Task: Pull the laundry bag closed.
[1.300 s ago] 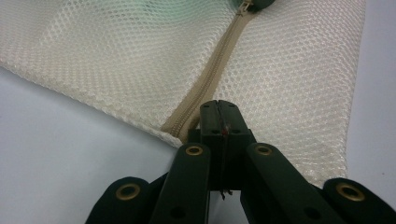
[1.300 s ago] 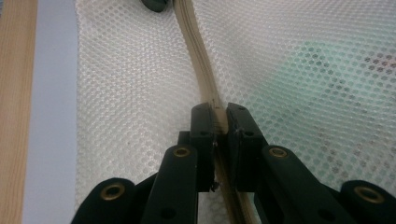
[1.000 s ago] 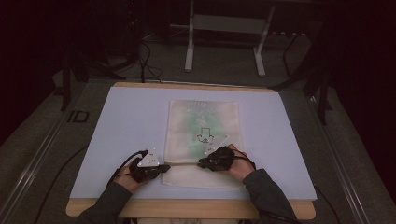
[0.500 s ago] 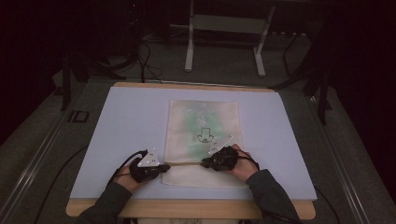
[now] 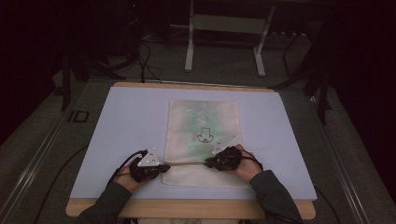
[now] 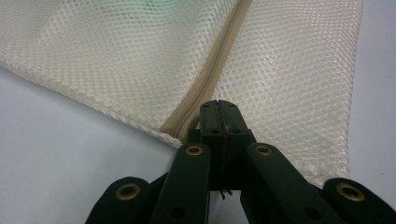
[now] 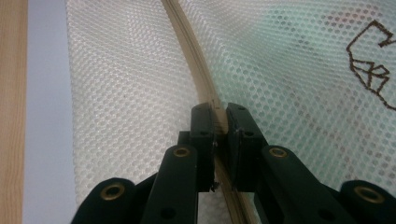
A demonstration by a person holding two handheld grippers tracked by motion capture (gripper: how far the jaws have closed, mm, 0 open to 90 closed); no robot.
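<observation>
To your left and right, the pale lilac mat covering the bench (image 5: 121, 126) lies bare, giving your hands open passage on both sides and beyond the far edge of the flat cream mesh zip bag (image 5: 203, 126). The bag lies low in the middle, no barrier. Between your left claw (image 5: 164, 167) and right claw (image 5: 208, 163), the tan zipper (image 6: 219, 60) runs taut.

The room is dim, its far side nearly black. A table (image 5: 121, 121) with a pale lavender top and a light wooden edge along the near side stands on a grey carpeted floor (image 5: 355, 154). Beyond it stands a light metal frame (image 5: 224, 23) on two legs with flat feet. Dark cables (image 5: 144, 65) trail across the floor at the left — near darker stands (image 5: 70, 70). More dark legs (image 5: 322, 84) rise at the right.
</observation>
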